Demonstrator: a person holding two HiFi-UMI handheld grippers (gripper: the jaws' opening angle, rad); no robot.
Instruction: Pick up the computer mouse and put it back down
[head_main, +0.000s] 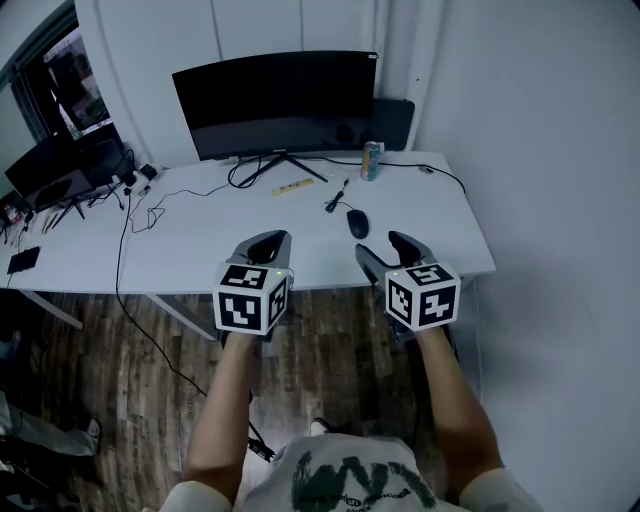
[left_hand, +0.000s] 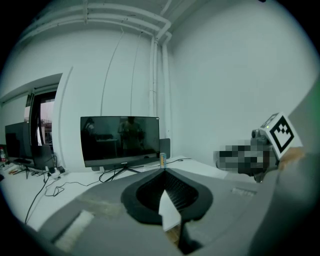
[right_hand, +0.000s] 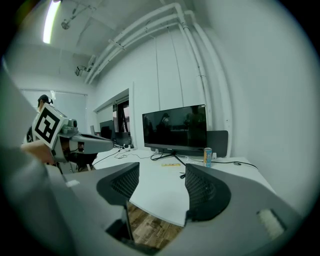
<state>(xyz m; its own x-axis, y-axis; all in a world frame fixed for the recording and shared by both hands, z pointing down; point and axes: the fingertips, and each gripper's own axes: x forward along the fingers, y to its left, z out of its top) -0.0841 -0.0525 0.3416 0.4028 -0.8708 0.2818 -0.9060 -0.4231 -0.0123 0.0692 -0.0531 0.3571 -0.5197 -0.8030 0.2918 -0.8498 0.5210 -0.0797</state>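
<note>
The computer mouse (head_main: 357, 222) is lying untouched on the white counter (head_main: 200, 250), out in front of the monitor (head_main: 275, 100) toward its right end, with bare surface all round it, which should leave room for a grip from either side. A drinks can (head_main: 371, 160) is standing just off the monitor's lower right corner, and a yellow strip (head_main: 293, 186) is lying before its stand; both are sitting well clear of the mouse.

On the side of the mouse away from the monitor, the right tongs (head_main: 388, 250) are hovering over the counter's front edge with their jaws standing wide apart and nothing between them. They are aiming toward the monitor, and the mouse is lying just ahead of them and a little to their left, so they look readied for the pick-up. The left tongs (head_main: 266, 247) are hanging level with them, opposite the monitor's middle, with their jaws pressed together and holding nothing, seemingly idle.

The person is standing back from the counter with both forearms stretched forward, side by side. Each gripper is tilting slightly downward, its marker cube facing up.
</note>
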